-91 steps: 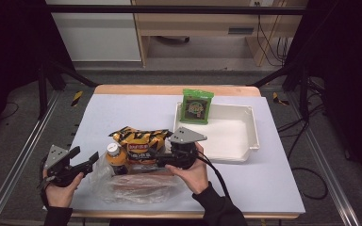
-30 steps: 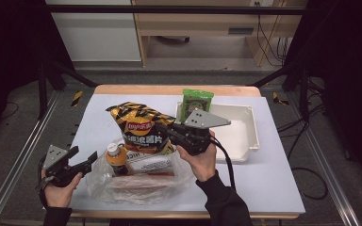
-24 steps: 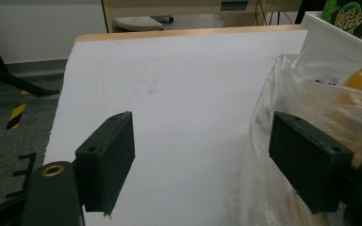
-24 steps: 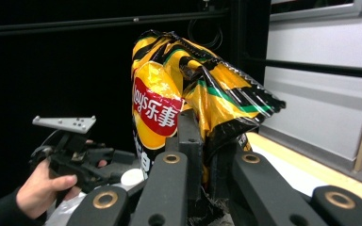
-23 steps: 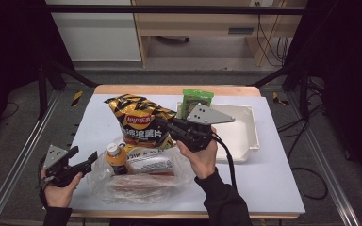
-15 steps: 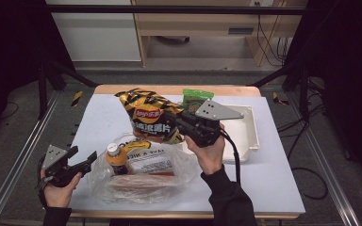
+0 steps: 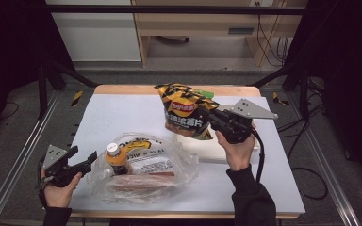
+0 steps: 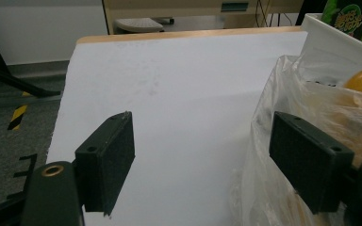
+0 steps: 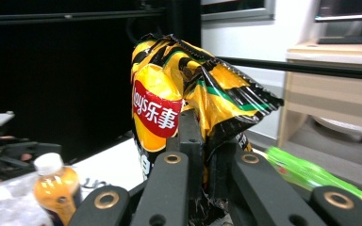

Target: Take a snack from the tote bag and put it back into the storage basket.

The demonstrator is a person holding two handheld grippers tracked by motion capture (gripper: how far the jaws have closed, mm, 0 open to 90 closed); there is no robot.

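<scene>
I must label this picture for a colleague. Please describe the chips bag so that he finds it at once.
Start at the white tray on the right half of the table. Above it, the right tool holds the chips bag in the air. It alone is yellow and black with a red logo; the clear plastic bag lies on the table.

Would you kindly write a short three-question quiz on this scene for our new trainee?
1. True or false: the right gripper is shut on the crisp bag.
2. What does the clear plastic bag hold? A) an orange drink bottle B) a mug C) a shoe
3. Fill in: the left gripper has its jaws ____, beside the plastic bag.

Key: 1 true; 2 A; 3 open.
</scene>
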